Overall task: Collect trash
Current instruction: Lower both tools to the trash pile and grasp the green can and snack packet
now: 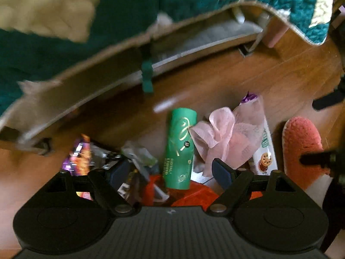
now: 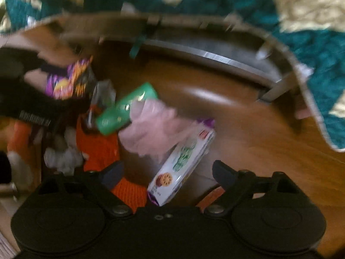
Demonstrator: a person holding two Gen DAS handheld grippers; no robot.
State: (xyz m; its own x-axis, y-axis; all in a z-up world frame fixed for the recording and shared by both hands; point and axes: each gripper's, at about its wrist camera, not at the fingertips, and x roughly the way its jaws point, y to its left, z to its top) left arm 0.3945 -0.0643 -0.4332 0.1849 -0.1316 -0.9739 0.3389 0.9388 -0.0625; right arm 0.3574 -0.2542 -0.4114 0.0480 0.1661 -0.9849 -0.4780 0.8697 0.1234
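Looking down on a brown wood floor (image 1: 248, 79) beside a bed with a teal-and-cream quilt (image 1: 64, 43), you have the litter heaped between both tools: an orange knitted cloth (image 2: 101, 149) underlies a pink gauze ribbon (image 1: 220, 133), a green tube-shaped package (image 1: 180, 149), a white biscuit box (image 2: 183, 166) and a purple snack wrapper (image 1: 78, 155). Your left gripper (image 1: 170, 168) has its jaws apart with nothing clamped; the green package lies directly ahead of them, its long axis running away from you, roughly parallel to the fingers, so the jaws would close across its narrow width. Your right gripper (image 2: 167, 171) likewise stands apart and empty; the biscuit box lies in the gap with its near end closest to the camera, and its long axis slants up and to the right, so judge whether a slight wrist roll is needed to span its short side. By this reading, the left hand is nearer the green package and wrapper, the right nearer the box. A coral slipper (image 1: 301, 151) sits just right of the heap.
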